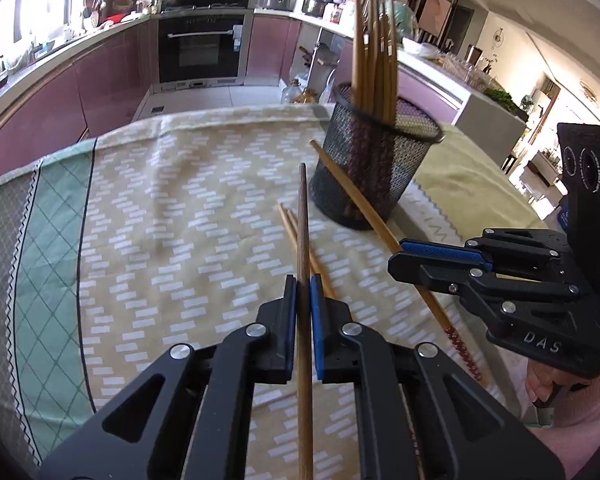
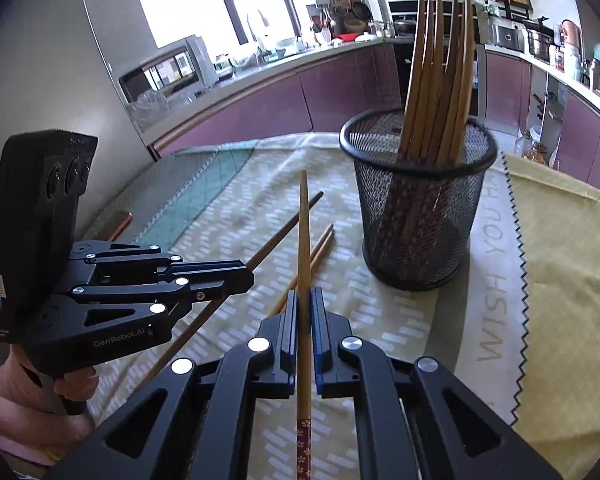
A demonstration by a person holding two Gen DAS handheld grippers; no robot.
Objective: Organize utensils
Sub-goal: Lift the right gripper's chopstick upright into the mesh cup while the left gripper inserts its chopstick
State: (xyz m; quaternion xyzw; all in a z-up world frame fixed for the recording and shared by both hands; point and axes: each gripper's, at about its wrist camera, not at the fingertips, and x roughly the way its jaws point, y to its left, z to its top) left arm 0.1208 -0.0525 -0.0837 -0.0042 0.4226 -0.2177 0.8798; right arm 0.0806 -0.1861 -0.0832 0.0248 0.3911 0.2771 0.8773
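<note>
Left gripper [image 1: 303, 280] is clamped on a dark chopstick [image 1: 303, 216]; right gripper [image 2: 304, 294] is clamped on a light chopstick [image 2: 303, 216]. Both point toward the mesh cup [image 2: 418, 216], which stands near the table's far edge, already full. Two chopsticks [image 2: 320, 246] still lie on the cloth [image 2: 228, 200]. Tip each stick upright over the rim before releasing, one at a time.

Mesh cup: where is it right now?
The mesh cup stands upright on the cloth, ahead-right of the right gripper, beyond two loose chopsticks.
</note>
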